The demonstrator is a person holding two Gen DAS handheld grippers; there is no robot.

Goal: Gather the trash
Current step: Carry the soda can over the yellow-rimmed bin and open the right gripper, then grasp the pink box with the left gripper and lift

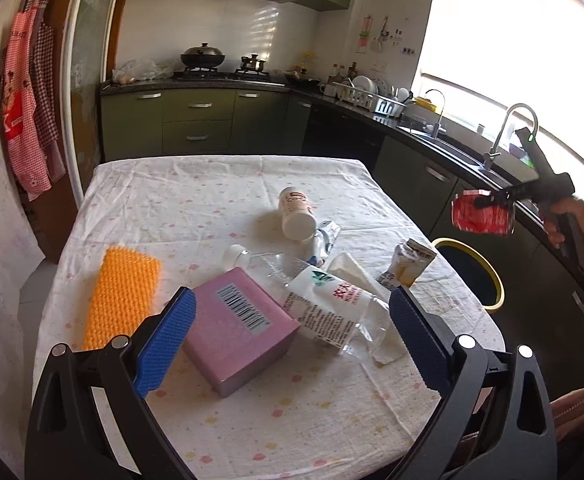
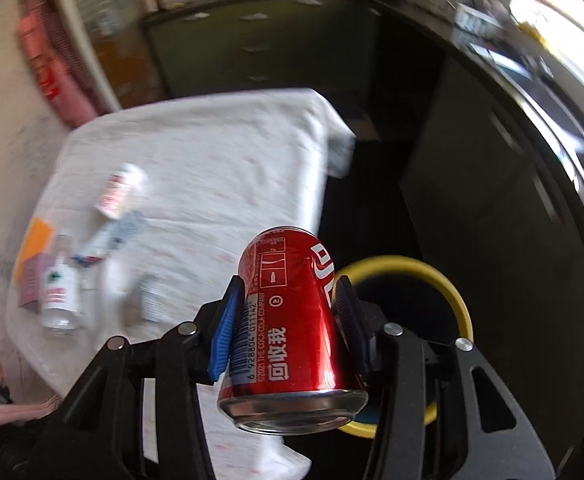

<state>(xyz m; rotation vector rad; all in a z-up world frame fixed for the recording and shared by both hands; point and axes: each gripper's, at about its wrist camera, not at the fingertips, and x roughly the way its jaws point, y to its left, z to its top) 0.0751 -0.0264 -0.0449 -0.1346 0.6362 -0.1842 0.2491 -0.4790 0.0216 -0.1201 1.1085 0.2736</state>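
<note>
The right claw [image 2: 287,320] is clamped on a red can [image 2: 292,320] printed "THE COCA-COLA COMPANY", held above the yellow-rimmed bin [image 2: 458,300]. The left claw [image 1: 292,344] is spread wide over the worktop [image 1: 195,208], a barcoded pink box [image 1: 235,328] between its fingers

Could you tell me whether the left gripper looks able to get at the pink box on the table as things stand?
Probably yes. The left gripper is open and empty, and the pink box lies right between its fingers' line of view with its top bare; only the plastic bottle leans against its right side.
</note>
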